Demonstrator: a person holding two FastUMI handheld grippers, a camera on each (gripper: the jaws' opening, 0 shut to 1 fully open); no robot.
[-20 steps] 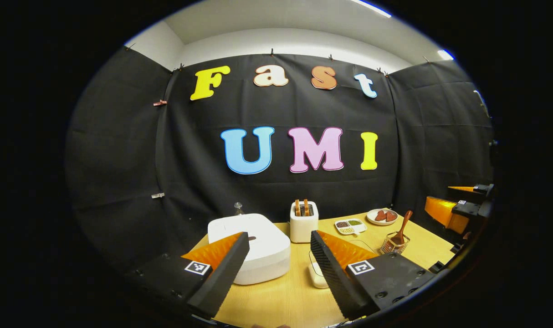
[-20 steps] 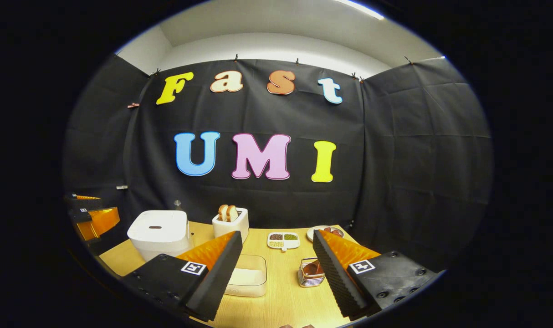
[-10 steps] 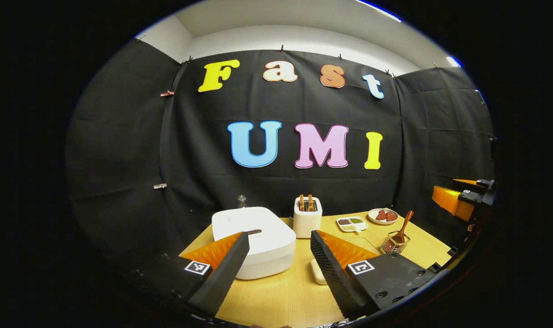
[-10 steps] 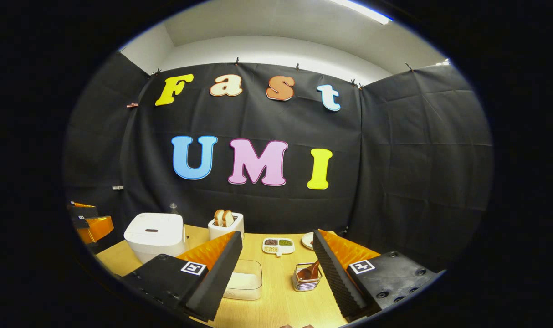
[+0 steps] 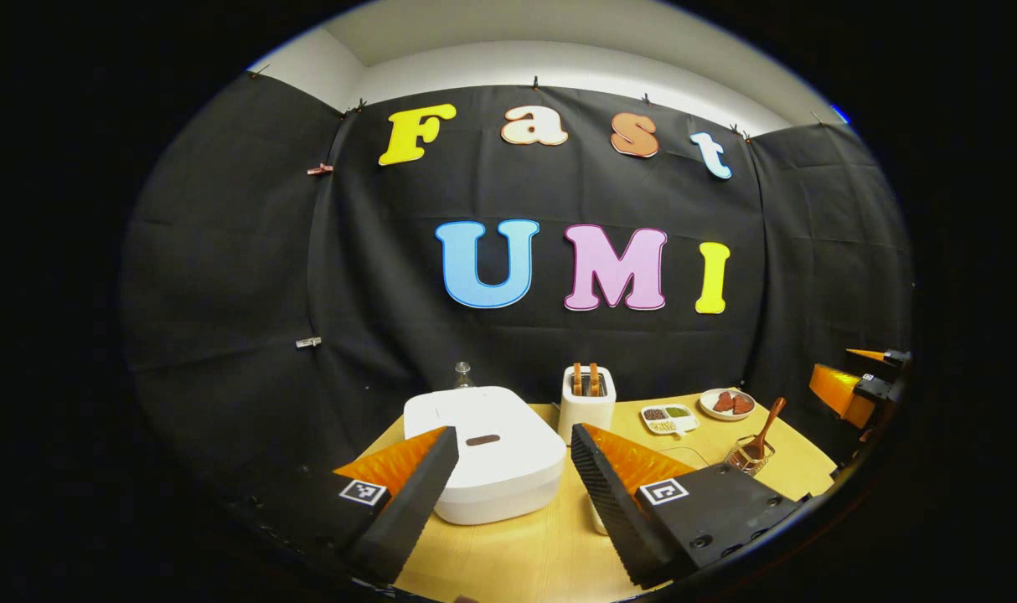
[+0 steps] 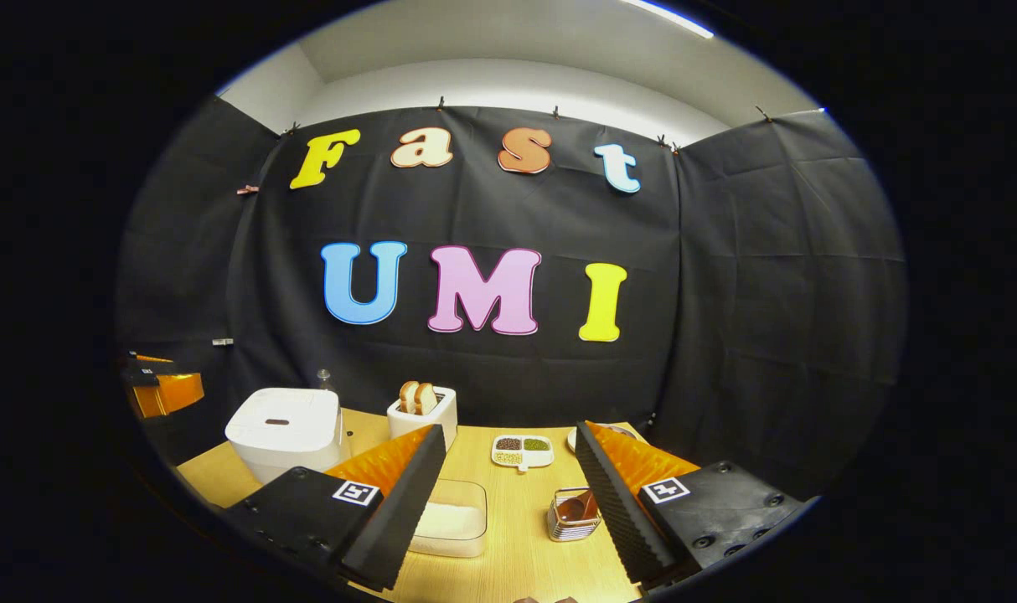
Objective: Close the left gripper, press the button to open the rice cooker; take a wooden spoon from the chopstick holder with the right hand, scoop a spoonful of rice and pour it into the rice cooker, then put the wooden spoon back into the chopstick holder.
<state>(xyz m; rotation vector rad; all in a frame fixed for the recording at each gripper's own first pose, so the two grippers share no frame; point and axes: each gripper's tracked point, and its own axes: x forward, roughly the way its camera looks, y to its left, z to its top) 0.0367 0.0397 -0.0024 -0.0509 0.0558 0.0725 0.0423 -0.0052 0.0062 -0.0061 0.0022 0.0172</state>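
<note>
While both wait—one rice cooker [image 5: 485, 452], two claws [image 5: 513, 481] [image 6: 508, 486].

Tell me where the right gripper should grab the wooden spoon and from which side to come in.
Grip the wooden spoon by its handle, the part sticking up out of the chopstick holder. Its bowl sits down inside the wire basket, and the handle leans up and to the right in the left gripper view, so probably come from above, fingers straddling the handle.

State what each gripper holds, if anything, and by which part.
Nothing is held. The left gripper and right gripper both stand open; the wooden spoon sits in the chopstick holder.
</note>
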